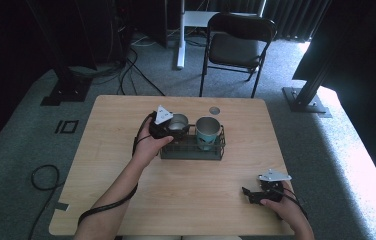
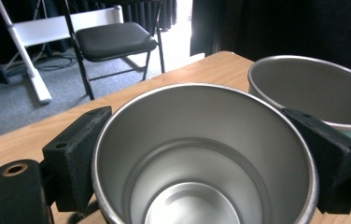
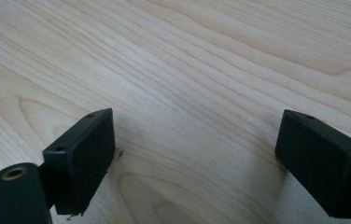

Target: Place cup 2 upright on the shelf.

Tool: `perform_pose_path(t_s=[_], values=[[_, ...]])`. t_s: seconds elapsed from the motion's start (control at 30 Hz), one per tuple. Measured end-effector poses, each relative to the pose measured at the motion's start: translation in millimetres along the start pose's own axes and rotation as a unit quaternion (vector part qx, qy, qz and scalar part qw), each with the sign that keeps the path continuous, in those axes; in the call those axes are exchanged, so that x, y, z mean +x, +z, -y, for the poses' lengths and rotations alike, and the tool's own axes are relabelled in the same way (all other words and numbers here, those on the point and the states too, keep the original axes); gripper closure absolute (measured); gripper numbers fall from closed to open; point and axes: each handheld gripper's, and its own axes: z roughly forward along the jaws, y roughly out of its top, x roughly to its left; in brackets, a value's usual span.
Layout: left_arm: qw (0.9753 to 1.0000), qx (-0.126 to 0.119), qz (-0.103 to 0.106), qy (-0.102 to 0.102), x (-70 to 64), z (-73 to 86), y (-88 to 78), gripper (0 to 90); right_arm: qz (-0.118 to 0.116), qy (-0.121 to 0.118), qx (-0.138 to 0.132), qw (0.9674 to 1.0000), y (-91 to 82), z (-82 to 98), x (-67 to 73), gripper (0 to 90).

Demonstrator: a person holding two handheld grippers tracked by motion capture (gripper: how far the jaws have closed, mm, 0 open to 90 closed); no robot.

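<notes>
**Holding a steel cup at the rack**

Gripping the steel cup (image 2: pixel 201 158) across its width, the left gripper (image 1: pixel 165 125) has one jaw pressed to each side of the wall, so the cup sits squarely between them, mouth up. It is at the left end of the dark wire rack (image 1: pixel 192 149), just beside a teal cup (image 1: pixel 208 132) standing in it; I judge it is being set into or lifted from its slot. The right gripper (image 1: pixel 254 195) rests low near the table (image 1: pixel 126 200), jaws spread wide on nothing.
</notes>
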Motion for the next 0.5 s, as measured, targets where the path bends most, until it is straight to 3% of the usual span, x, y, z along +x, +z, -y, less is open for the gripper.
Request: perform_pose_path(t_s=[0.5], values=[[0.9999,0.012,0.002,-0.002,-8.6,15.0,15.8,14.0,0.0,0.0,0.0,1.0,0.0,0.0,0.0,11.7]])
